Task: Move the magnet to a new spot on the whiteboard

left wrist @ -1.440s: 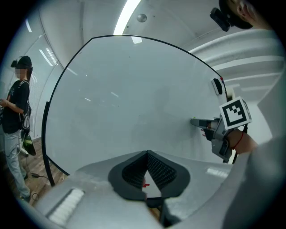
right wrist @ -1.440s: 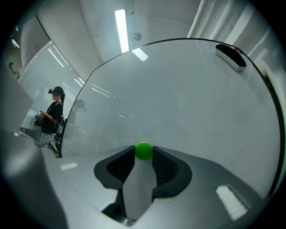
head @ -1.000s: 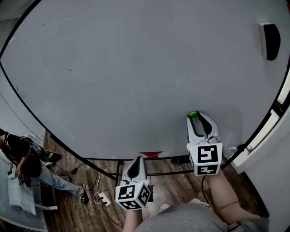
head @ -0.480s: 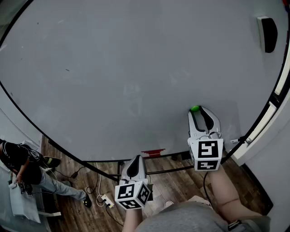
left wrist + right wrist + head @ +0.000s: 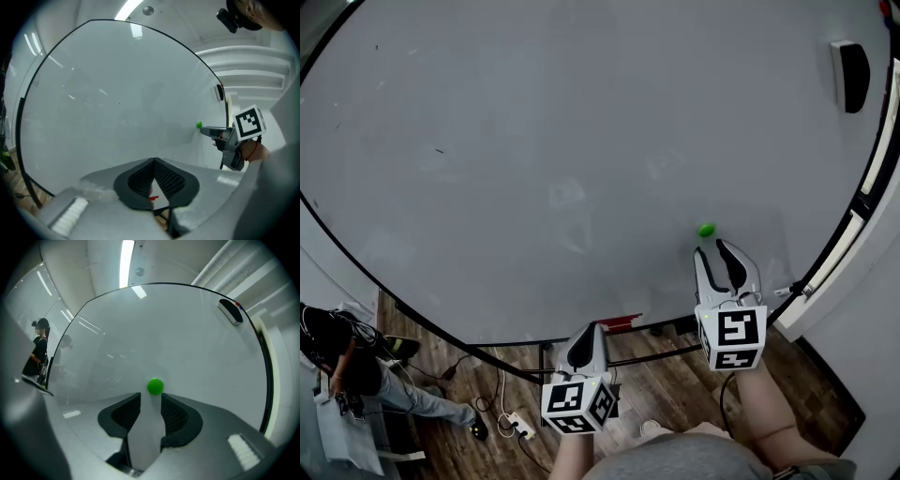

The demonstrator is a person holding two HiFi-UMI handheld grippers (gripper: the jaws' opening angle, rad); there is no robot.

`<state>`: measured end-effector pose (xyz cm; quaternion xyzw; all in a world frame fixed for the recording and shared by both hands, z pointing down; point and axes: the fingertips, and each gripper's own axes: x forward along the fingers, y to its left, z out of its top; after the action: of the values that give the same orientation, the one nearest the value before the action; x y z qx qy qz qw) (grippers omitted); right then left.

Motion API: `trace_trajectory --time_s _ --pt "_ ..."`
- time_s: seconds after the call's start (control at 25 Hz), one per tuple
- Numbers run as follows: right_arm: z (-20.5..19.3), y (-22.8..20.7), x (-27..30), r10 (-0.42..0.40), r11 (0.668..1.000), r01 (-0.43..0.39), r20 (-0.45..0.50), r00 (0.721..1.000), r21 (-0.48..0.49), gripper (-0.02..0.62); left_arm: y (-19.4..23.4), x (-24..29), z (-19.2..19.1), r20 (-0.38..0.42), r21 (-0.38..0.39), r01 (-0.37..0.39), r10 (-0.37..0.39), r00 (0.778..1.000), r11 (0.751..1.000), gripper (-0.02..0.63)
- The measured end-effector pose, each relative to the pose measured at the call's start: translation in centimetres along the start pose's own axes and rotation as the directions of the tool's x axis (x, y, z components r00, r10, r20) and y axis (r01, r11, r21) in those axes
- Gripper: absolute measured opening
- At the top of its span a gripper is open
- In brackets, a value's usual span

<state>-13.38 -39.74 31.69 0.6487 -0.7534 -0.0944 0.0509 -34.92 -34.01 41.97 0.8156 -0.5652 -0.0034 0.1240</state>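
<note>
Since the earlier frames, the right tongs (image 5: 717,246) have drawn back from the green magnet (image 5: 706,230), their jaws having just been opening. They stand wide with nothing between them. The magnet clings free to the whiteboard (image 5: 534,141), just beyond the tips, low on the board's right side. The left tongs (image 5: 588,328), pressed together and empty, hang near the board's lower edge. A black eraser (image 5: 851,75) sits at upper right.
</note>
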Motion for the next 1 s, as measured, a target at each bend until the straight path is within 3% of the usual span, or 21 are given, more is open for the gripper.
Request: trace_trajectory --time_s 0.28,0.48,1.0 --pt "-1.6 0.8 -2.0 0.063 0.994 -0.062 -0.007 0.998 0.095 0.119 -2.0 0.1 0.1 0.008 0.001 0.034 -0.034 0.999 0.999 0.003" --pt "-2.6 0.9 -5.1 0.073 0.992 -0.072 -0.011 0.997 0.102 0.005 -4.0 -1.4 -0.9 0.013 -0.014 0.036 -0.036 0.999 0.999 0.003" --pt "-5.0 2.2 -17.2 0.179 0.979 -0.171 -0.072 0.981 0.107 -0.002 -11.3 -10.1 -4.7 -0.013 -0.034 0.05 -0.051 0.999 0.998 0.003"
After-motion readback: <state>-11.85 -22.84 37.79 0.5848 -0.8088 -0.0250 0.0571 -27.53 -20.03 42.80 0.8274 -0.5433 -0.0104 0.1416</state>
